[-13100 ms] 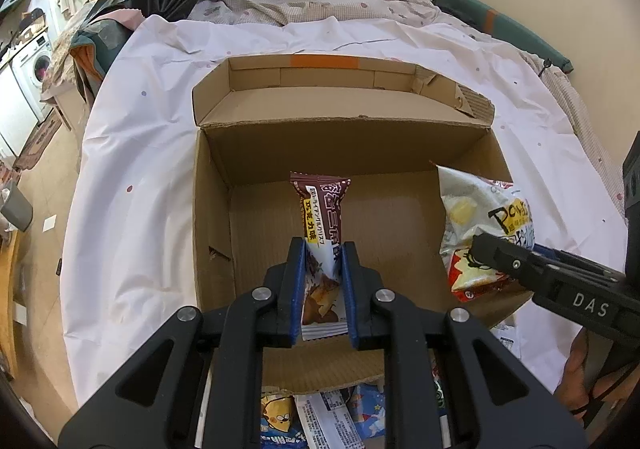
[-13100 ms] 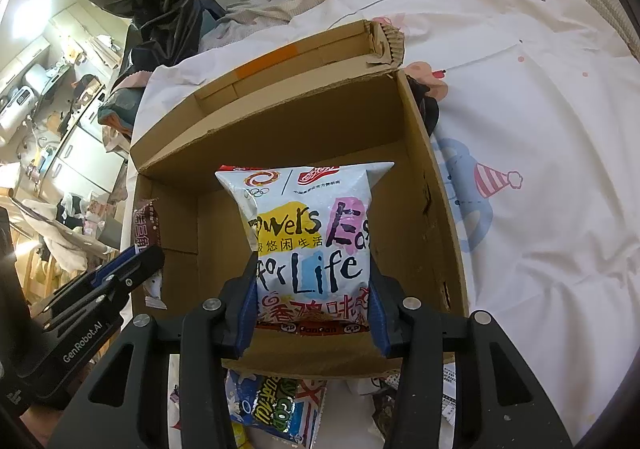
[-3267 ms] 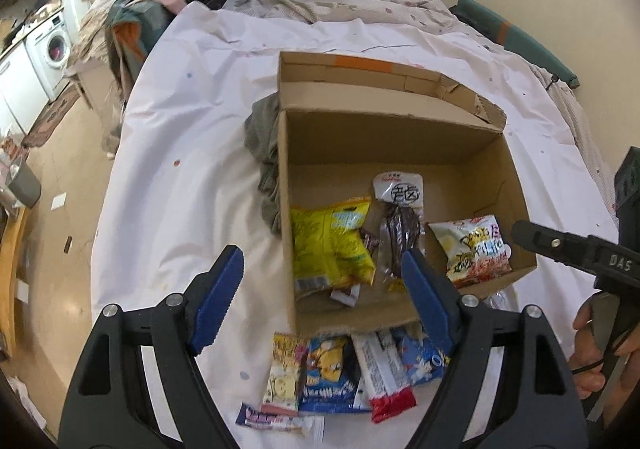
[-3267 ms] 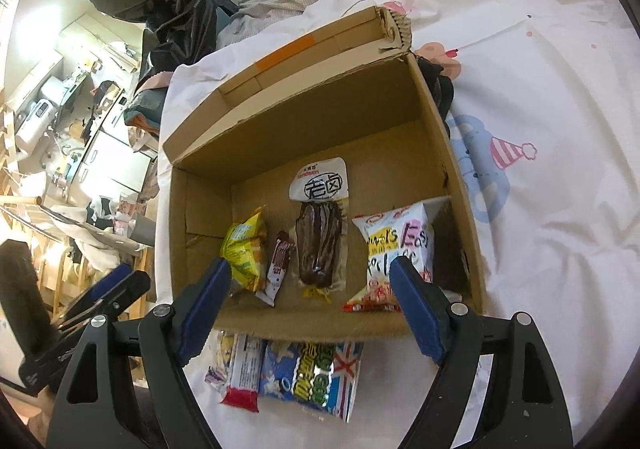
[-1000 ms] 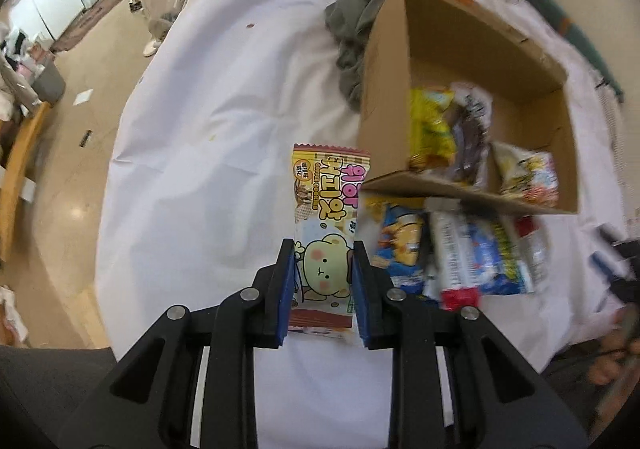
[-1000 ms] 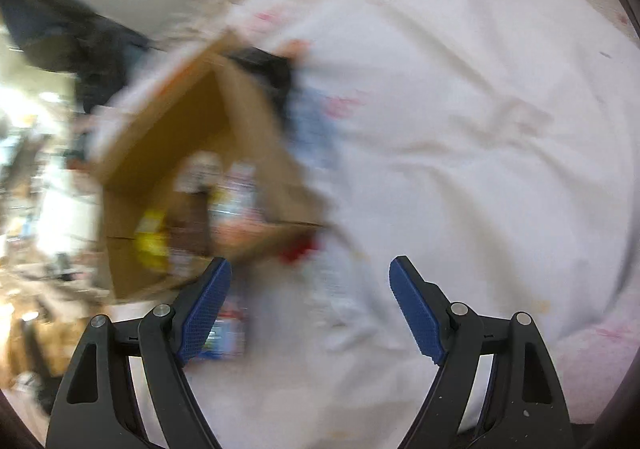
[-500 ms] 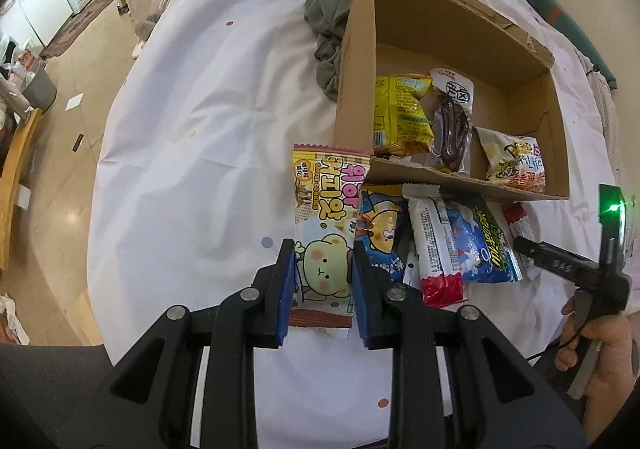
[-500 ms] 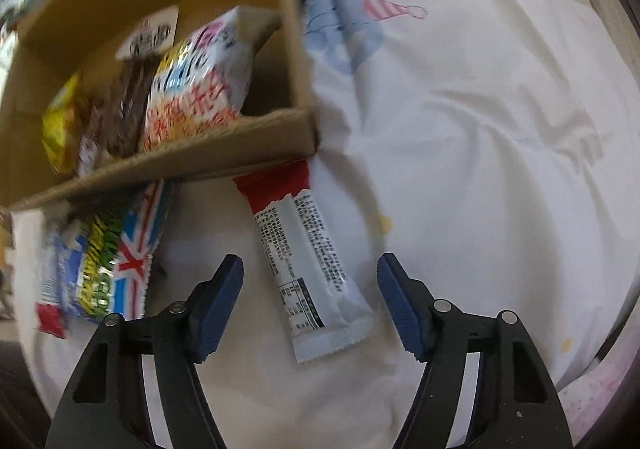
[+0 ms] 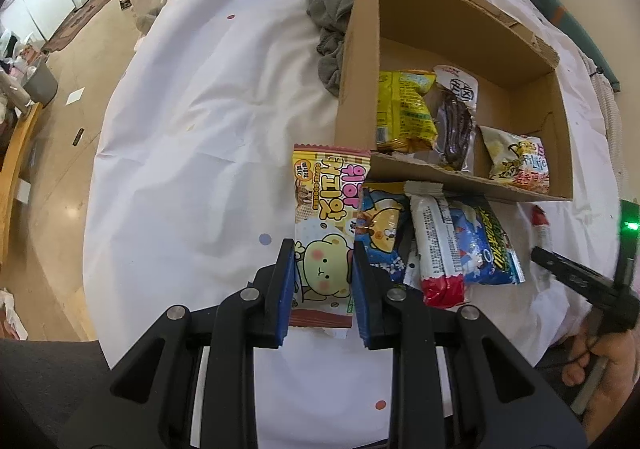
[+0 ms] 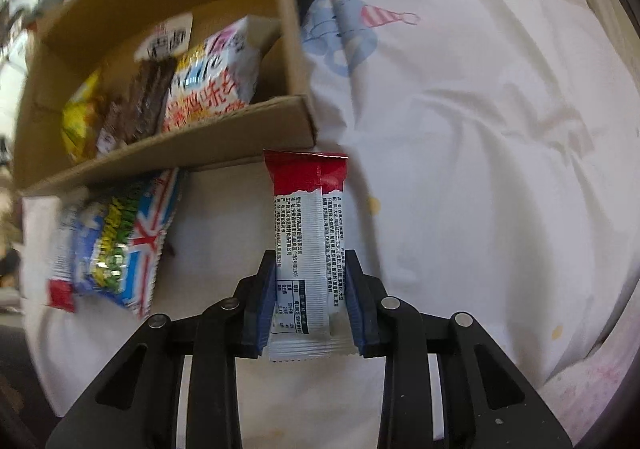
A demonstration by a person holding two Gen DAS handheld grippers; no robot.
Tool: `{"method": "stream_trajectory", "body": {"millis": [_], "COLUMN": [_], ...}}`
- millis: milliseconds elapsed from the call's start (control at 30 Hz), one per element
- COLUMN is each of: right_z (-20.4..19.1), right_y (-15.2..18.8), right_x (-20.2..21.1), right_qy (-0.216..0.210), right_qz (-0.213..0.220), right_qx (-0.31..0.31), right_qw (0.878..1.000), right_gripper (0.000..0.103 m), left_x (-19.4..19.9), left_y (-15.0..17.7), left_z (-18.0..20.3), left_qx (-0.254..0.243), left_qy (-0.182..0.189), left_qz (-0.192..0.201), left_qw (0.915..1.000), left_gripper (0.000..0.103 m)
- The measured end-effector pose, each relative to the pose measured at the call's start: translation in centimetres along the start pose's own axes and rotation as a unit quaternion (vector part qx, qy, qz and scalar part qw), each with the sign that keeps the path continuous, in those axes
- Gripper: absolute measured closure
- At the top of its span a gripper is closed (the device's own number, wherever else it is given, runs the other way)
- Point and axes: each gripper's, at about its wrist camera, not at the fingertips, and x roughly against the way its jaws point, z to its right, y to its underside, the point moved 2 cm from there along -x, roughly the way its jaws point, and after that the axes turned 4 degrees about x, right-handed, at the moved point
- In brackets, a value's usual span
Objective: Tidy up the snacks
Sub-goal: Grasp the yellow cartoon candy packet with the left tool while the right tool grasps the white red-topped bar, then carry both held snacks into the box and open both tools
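Note:
An open cardboard box (image 9: 356, 61) lies on a white sheet and holds a yellow bag (image 9: 404, 111), a dark snack pack (image 9: 454, 121) and a white chip bag (image 9: 518, 161). My left gripper (image 9: 323, 281) is shut on a yellow bear cookie pack (image 9: 326, 221), in front of the box's near left corner. My right gripper (image 10: 308, 289) is shut on a red-and-white wrapped bar (image 10: 308, 233), just in front of the box's near right corner (image 10: 296, 129). It also shows at the right edge of the left wrist view (image 9: 576, 281).
Loose snacks lie along the box's front wall: a blue bear pack (image 9: 382, 233), a white-and-red bar (image 9: 438, 249) and a blue-green bag (image 9: 486, 245), also in the right wrist view (image 10: 124, 245). A grey cloth (image 9: 332, 29) lies left of the box. The bed edge and floor are at left.
My right gripper has closed on the red-and-white bar, which was lying between its open jaws half a second ago. My left gripper keeps its hold on the bear cookie pack.

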Motion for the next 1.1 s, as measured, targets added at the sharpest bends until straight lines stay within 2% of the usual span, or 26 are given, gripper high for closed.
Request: {"method": "stream_trajectory", "body": {"millis": [300, 433, 500, 600, 767, 1100], "right_z": [3.8, 5.1, 4.5, 3.9, 2.4, -0.9], "right_y": [1.2, 0.3, -0.2, -0.8, -1.7, -2.1], "right_x": [5.0, 7.6, 9.2, 10.5, 11.5, 13.3], "right_qy": [0.014, -0.013, -0.026, -0.057, -0.098, -0.14], "right_qz": [0.076, 0.145, 0.185, 0.222, 0.243, 0.273], "right_qx": [-0.081, -0.103, -0.101, -0.096, -0.071, -0.02], "right_qw": [0.994, 0.984, 0.977, 0.969, 0.962, 0.952], "right_gripper": [0.07, 0.07, 0.07, 0.07, 0.07, 0.07], "left_x": [0.0, 0.6, 1.1, 1.5, 2.3, 5.0], "left_y": [-0.4, -0.8, -0.9, -1.2, -1.7, -3.3], "left_z": [-0.6, -1.1, -1.4, -1.8, -1.6, 1.9], "left_qx": [0.006, 0.015, 0.017, 0.026, 0.021, -0.022], "left_qy": [-0.022, -0.032, -0.05, -0.053, -0.054, -0.028], "left_qz": [0.023, 0.054, 0.075, 0.09, 0.11, 0.135], "left_qw": [0.9995, 0.9979, 0.9958, 0.9942, 0.9922, 0.9902], "left_gripper": [0.081, 0.081, 0.08, 0.08, 0.081, 0.081]}}
